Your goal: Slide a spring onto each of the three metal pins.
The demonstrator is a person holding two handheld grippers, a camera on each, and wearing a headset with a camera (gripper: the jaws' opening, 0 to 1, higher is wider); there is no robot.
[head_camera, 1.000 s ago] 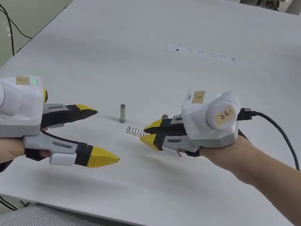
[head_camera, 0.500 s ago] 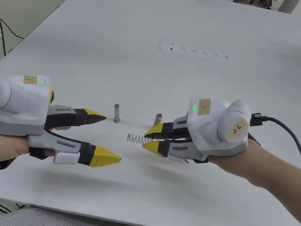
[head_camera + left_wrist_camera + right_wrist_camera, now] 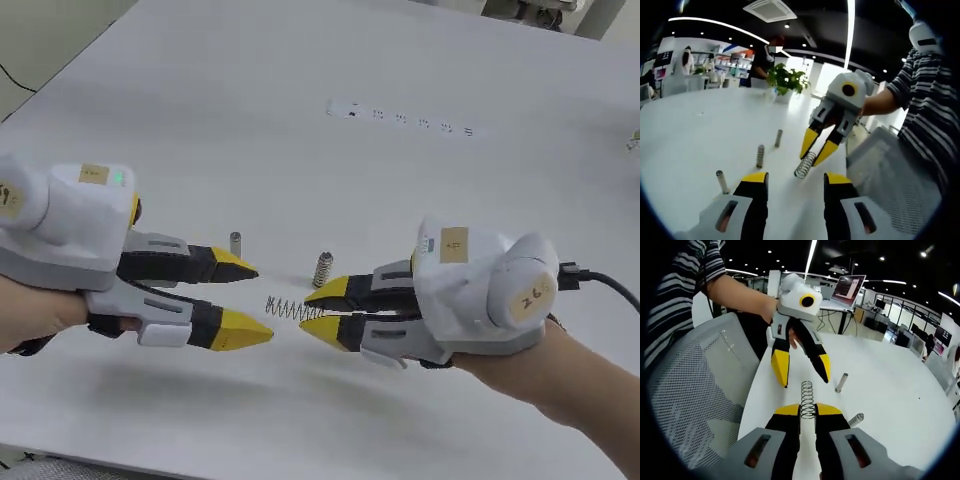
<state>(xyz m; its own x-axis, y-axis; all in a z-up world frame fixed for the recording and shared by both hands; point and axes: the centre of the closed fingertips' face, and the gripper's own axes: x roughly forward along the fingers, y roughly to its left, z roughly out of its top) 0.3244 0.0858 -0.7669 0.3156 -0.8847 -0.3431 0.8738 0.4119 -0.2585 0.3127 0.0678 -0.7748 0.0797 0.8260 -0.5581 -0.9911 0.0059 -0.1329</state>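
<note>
We see an open-plan office: white desks (image 3: 885, 370), a mesh chair (image 3: 695, 385), a laptop (image 3: 846, 286), a potted plant (image 3: 786, 80). Overhead, strip lights (image 3: 850, 30) cross the dark ceiling (image 3: 815, 35).

Right gripper (image 3: 808, 411) pinching spring (image 3: 806, 390), left gripper (image 3: 805, 380) spread wide opposite, bare pin (image 3: 841, 382) beside

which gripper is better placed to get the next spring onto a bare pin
Right, probably. The right gripper is shut on a spring, its free end sticking out. The left gripper is open and empty, though it sits nearer the bare pin.
</note>
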